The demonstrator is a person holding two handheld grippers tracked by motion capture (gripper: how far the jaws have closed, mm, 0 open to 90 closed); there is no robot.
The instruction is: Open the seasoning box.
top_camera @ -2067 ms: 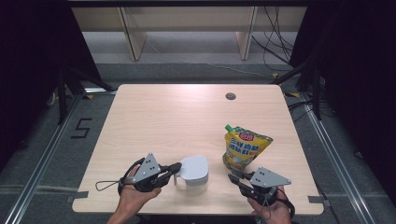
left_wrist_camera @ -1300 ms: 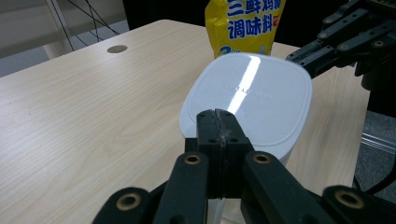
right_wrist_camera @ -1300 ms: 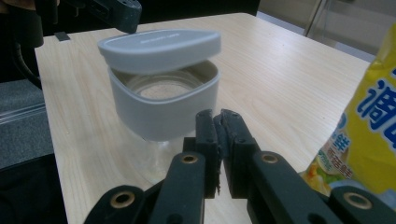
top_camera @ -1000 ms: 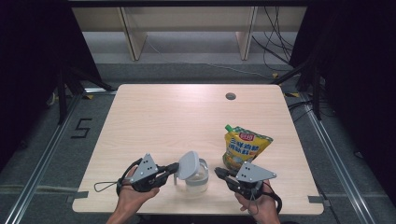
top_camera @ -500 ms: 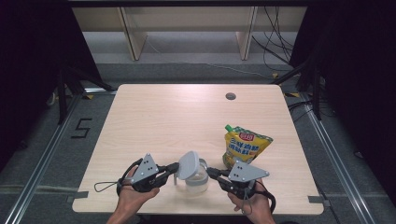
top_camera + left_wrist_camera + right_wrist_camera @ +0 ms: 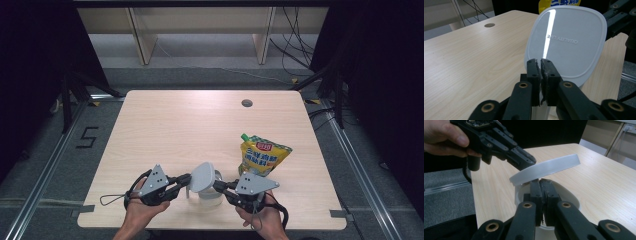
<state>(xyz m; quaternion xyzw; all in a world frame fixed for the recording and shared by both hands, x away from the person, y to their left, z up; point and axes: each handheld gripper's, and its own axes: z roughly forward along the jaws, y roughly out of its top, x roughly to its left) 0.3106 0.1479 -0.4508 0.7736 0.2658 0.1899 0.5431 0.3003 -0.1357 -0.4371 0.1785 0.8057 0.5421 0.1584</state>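
As we look down from the high view, we find a wooden table (image 6: 175,125) with a clear container (image 6: 210,192) near its front edge, between the two grippers. The left gripper (image 6: 182,181) holds a white lid (image 6: 202,176) by its edge, tilted up above the container. The right gripper (image 6: 218,186) reaches the container's rim from the other side. A yellow pouch (image 6: 262,156) lies just beyond the right gripper, apart from the container.

From the left gripper view, we record the jaws standing narrow, pinching the lower edge of the lid (image 6: 566,40), which rises nearly upright before them. These jaws have just been opening slightly, with the lid's edge between them. The yellow pouch (image 6: 559,3) shows behind the lid's top.

From the right gripper view, we note the right gripper's jaws drawn together at the near rim of the container (image 6: 571,200); whether they pinch that rim we cannot tell. Above them the lid (image 6: 546,168) hangs tilted, its one end clamped in the left gripper (image 6: 529,161), carried by a hand (image 6: 444,137).
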